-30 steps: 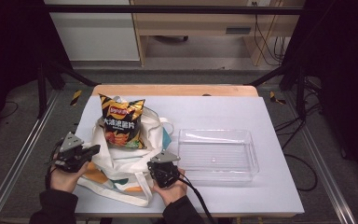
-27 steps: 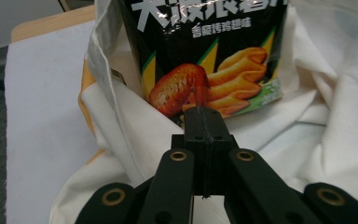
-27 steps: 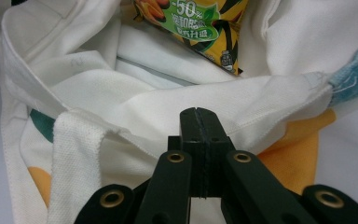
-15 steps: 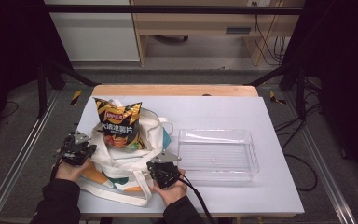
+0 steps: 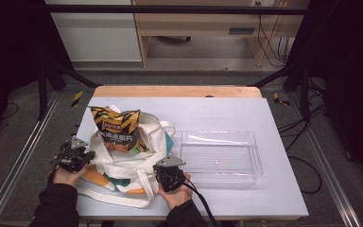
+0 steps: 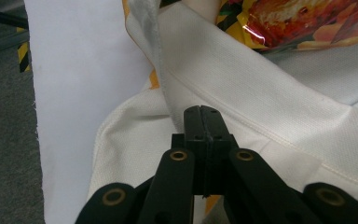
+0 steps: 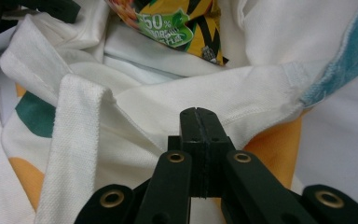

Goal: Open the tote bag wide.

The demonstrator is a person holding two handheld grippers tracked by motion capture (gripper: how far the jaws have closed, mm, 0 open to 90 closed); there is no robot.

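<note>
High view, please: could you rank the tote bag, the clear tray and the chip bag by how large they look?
1. Tote bag and clear tray: alike in spread, and the bag is crumpled, so no ranking between them.
2. Chip bag: clearly smallest, though its lower part sits hidden inside the tote.

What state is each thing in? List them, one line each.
Tote bag: lying on the table, mouth open, rim pinched at both sides.
Chip bag: sealed, sticking out of the tote.
Tray: empty, upright.
Left gripper: shut on the rim.
Right gripper: shut on the rim.
</note>
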